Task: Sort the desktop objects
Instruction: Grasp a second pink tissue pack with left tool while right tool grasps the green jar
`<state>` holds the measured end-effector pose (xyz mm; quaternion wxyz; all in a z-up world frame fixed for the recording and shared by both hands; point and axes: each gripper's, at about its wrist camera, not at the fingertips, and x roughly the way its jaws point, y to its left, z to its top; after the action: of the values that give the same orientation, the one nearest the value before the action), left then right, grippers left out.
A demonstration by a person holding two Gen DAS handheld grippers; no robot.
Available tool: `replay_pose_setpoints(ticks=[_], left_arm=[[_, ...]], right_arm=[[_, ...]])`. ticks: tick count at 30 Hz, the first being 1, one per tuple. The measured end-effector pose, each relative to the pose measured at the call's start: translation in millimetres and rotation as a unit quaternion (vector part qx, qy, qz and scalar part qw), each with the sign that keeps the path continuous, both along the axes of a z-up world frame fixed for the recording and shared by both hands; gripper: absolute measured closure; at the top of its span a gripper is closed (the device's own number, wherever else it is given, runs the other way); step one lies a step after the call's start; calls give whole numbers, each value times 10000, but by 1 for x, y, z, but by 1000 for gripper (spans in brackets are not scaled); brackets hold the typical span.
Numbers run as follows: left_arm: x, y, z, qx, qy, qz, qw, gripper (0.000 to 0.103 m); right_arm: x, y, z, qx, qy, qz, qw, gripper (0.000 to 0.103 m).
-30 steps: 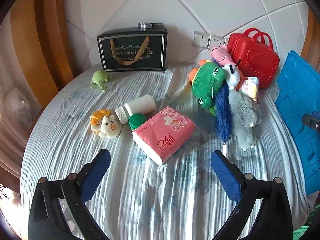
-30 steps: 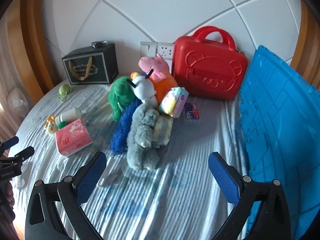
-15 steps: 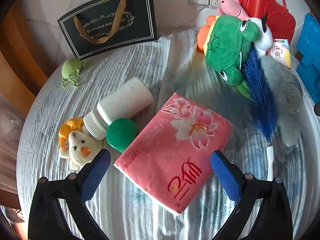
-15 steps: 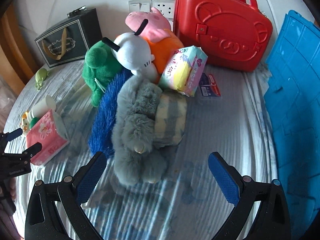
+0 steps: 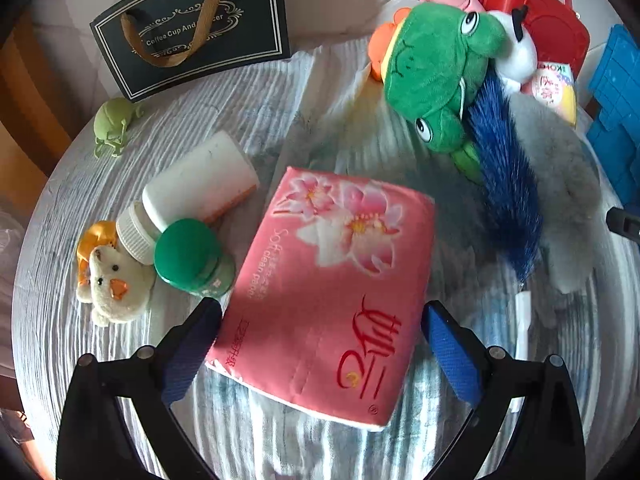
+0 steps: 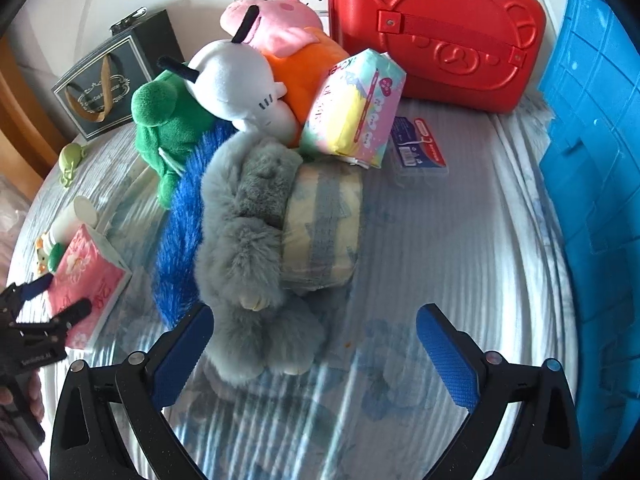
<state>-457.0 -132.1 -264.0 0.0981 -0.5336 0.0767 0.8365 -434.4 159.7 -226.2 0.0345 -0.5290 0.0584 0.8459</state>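
My left gripper point(image 5: 320, 344) is open, its blue pads either side of the near end of a pink tissue pack point(image 5: 336, 280) lying on the striped cloth; it also shows in the right wrist view point(image 6: 52, 300). My right gripper point(image 6: 312, 344) is open just in front of a grey plush toy point(image 6: 248, 248) that lies against a rolled striped bundle point(image 6: 324, 232). A blue feather duster point(image 5: 508, 184) lies beside the grey plush. A green frog plush point(image 5: 432, 72), a white plush point(image 6: 240, 84) and a pink pig plush point(image 6: 272, 20) are piled behind.
A white bottle point(image 5: 192, 192), a green-capped jar point(image 5: 188, 256), a small duck toy point(image 5: 108, 280) and a green toy point(image 5: 112, 124) lie left of the tissue pack. A dark gift bag point(image 5: 192, 28), red case point(image 6: 436, 28), blue crate point(image 6: 596, 152), pastel packet point(image 6: 356, 108) and small box point(image 6: 420, 152) stand further back.
Both grippers have moved forward and down. The left one now straddles the tissue pack; the right one has closed in on the grey plush. Both stay open.
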Motion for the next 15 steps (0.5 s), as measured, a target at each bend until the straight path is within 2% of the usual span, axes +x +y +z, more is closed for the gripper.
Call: replay_pose_setpoints(ticks=[2,3,5,8,10,13,15], left_arm=[[-5,0,-11,-81,-54,37,9999,2],[-8,-1,-13,-13,-71,130,9999,4],[-11,-6,-11,237,-19,365,9990,9],[-3,-15,-2,290,187,656,9973,10],[13,-27,9,272,381,796,9957,10],[44,-59,25,446,577,1077,9915,10],[57,-82,29,389,655,1346,9880,10]], right_arm=[[-2,-6,-4,-3,-59,72,10000,17],[-2,-10,-4,-37,-56,107,9999,21],[-2,-20,-2,-67,6,244,9997,36],[-3,-41,7,-118,144,585,9981,48],[-4,-57,15,-186,282,825,9960,53],[-11,-87,22,-305,426,1237,9909,53],[-20,-111,20,-346,436,1535,9866,53]])
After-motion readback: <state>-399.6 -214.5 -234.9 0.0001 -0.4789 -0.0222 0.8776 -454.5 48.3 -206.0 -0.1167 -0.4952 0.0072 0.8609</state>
